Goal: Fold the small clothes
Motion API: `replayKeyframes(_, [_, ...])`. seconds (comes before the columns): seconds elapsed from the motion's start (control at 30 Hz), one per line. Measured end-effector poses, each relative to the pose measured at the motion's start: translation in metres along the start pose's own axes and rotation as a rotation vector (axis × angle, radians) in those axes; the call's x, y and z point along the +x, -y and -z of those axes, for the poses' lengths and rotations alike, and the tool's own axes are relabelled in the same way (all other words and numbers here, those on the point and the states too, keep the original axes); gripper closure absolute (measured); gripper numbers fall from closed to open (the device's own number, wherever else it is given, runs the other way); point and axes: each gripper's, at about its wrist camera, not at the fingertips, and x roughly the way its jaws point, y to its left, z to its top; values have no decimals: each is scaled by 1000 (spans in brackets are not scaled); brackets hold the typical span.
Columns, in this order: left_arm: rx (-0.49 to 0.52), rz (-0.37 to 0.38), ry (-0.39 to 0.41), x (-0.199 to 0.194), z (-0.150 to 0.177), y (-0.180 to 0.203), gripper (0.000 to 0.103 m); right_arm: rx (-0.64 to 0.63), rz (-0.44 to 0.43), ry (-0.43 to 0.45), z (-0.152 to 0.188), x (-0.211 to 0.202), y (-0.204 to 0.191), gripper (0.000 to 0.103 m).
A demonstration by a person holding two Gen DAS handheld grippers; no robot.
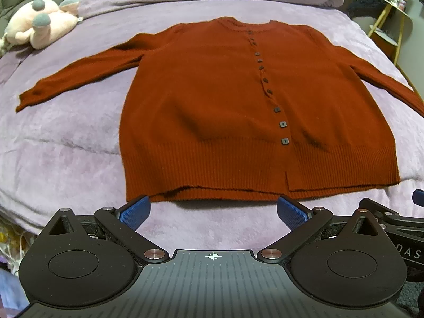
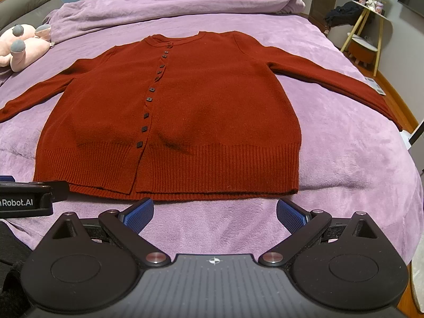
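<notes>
A rust-red buttoned cardigan (image 1: 212,100) lies flat, front up, on the purple bedspread (image 1: 66,164), sleeves spread out to both sides, hem toward me. It also shows in the right wrist view (image 2: 201,111). My left gripper (image 1: 213,212) is open and empty, hovering just short of the hem's left half. My right gripper (image 2: 214,213) is open and empty, just short of the hem's right half. The left gripper's body shows at the left edge of the right wrist view (image 2: 23,198).
A pink plush toy (image 1: 39,29) lies at the bed's far left. A bunched purple duvet (image 2: 172,2) lies across the head of the bed. A small side table (image 2: 371,23) stands beyond the bed's right edge.
</notes>
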Motion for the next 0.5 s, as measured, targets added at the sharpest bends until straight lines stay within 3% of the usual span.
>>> replayKeyframes(0.5, [-2, -1, -6, 0, 1, 2, 0, 3, -1, -3, 0, 0, 0, 4])
